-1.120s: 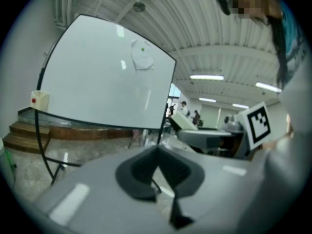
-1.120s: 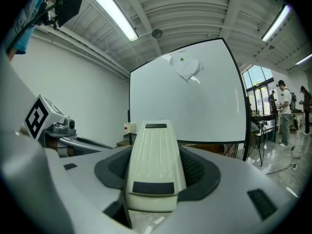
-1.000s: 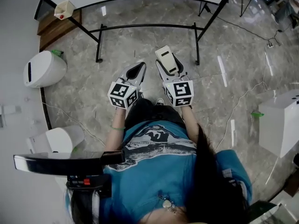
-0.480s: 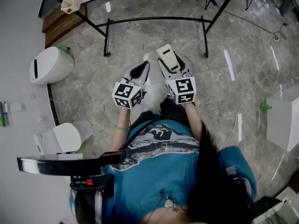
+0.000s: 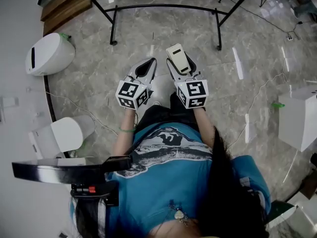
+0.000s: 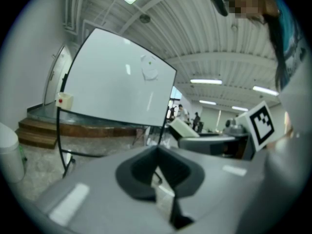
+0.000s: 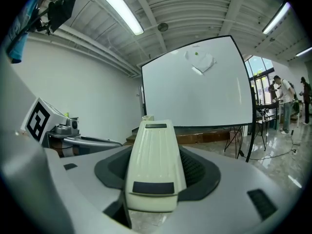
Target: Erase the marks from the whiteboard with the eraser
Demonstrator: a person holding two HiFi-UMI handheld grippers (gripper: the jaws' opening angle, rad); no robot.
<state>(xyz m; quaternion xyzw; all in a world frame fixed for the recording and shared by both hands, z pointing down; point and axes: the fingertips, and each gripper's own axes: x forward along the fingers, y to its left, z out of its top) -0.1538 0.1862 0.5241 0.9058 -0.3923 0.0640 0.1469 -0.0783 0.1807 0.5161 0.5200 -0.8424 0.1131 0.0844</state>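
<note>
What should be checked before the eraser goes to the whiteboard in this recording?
1. Cream plastic eraser clamped in the right tongs: ok.
2. Left tongs shut with nothing between them: ok.
3. White whiteboard on its black stand stands ahead of the right tongs: ok.
4. Faint marks found, near the board's top edge: ok.
5. Eraser in contact with the board: not ok, the two are well apart.
6. Wiping face of the eraser turned toward the board: cannot tell.
</note>
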